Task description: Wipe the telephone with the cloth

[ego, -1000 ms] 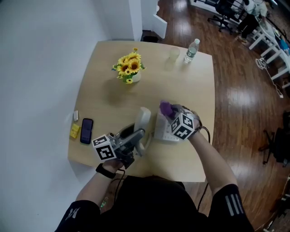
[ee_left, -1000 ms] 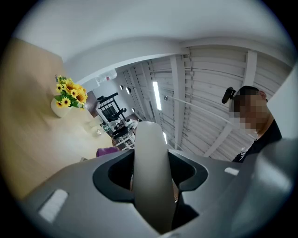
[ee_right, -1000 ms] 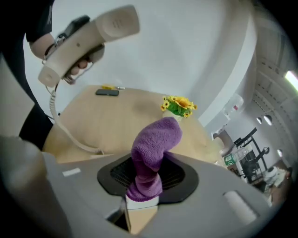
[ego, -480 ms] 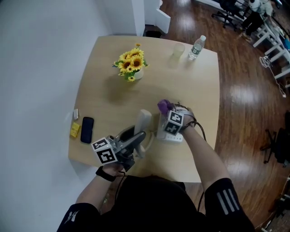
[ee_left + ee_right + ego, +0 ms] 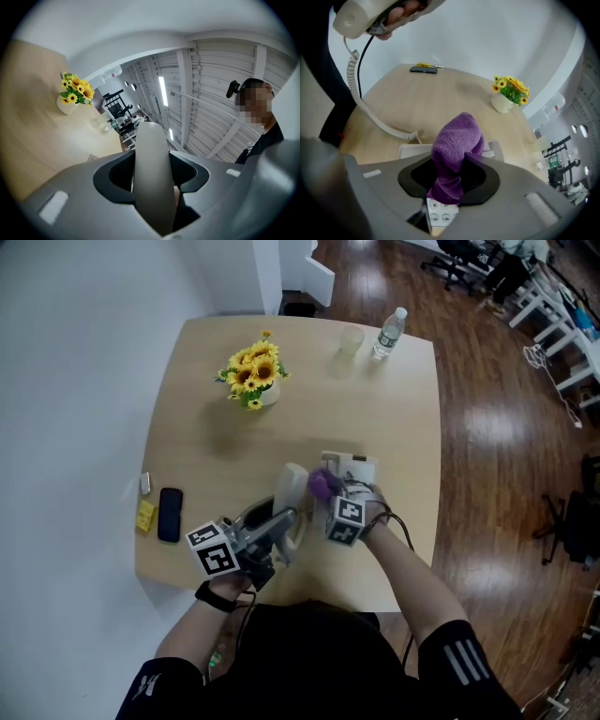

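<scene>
Left gripper [image 5: 152, 187] is clamped tight on the creamy white plastic telephone handset [image 5: 151, 159], which stands up between its jaws. It holds the handset up off the light wooden table [image 5: 394, 427], by the near edge and left of the middle. A curly white cord [image 5: 361, 101] hangs from the handset down to the table top and runs toward the white telephone base with push buttons [image 5: 352, 467]. The base sits on the table a little right of the middle, closer to the near edge than the far one.

Next to it, the right gripper [image 5: 447, 180] pinches a fluffy purple cloth [image 5: 457, 140]. The cloth bunches up and sticks out past the jaws. This gripper points down at the base, and the cloth is over the near left part of the base, by the buttons. I cannot tell if the cloth touches the base.

Farther away, a bunch of yellow sunflowers in a small white pot [image 5: 251, 379] stands left of the middle. A clear plastic cup [image 5: 351, 338] and a clear water bottle [image 5: 388, 331] stand close together at the far right. At the left edge lie a flat black mobile phone [image 5: 170, 513], a small yellow thing [image 5: 144, 515] just beside it, and a small white thing [image 5: 144, 484]. Dark brown wood floor [image 5: 497, 446] shows right of the table.
</scene>
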A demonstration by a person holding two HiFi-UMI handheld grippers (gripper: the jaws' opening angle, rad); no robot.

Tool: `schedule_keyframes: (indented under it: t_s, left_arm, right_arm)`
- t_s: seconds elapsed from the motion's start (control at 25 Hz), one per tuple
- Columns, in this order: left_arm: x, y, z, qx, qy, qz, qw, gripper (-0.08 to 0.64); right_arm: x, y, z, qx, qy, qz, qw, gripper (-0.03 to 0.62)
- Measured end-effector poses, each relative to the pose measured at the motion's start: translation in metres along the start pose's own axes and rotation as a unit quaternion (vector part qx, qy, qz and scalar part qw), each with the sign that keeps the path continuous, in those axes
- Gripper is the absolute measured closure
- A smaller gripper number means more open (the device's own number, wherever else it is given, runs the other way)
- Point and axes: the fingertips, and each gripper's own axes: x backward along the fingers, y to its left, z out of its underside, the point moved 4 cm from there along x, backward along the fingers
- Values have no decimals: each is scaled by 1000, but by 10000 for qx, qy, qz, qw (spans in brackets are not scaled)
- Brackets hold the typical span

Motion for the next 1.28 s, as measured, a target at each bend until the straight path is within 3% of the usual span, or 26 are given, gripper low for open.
schedule_keyframes:
  t_s: [0.24, 0.76, 1.04, 1.16, 1.28]
  left_arm:
    - [-3, 4, 6, 3, 102, -70, 9999, 348]
    - [-8, 4, 16, -61, 222, -227, 9995, 348]
    - [-12, 15, 21, -61, 280, -499, 9983, 348]
    - [-17, 27, 24, -117, 258, -664, 9974, 348]
    - [-28, 43, 31, -234, 444, -1059, 9931, 348]
  right_arm:
    - [4, 46, 2, 290, 130, -337, 9989, 466]
    - [-4, 88, 4, 142, 50, -863, 9962, 466]
    - [17, 105, 1, -356, -176, -1657, 9854, 466]
    - [43, 110, 4, -828, -618, -1537, 9827, 466]
    - [81, 109, 11, -1438, -1125, -1208, 9757, 465]
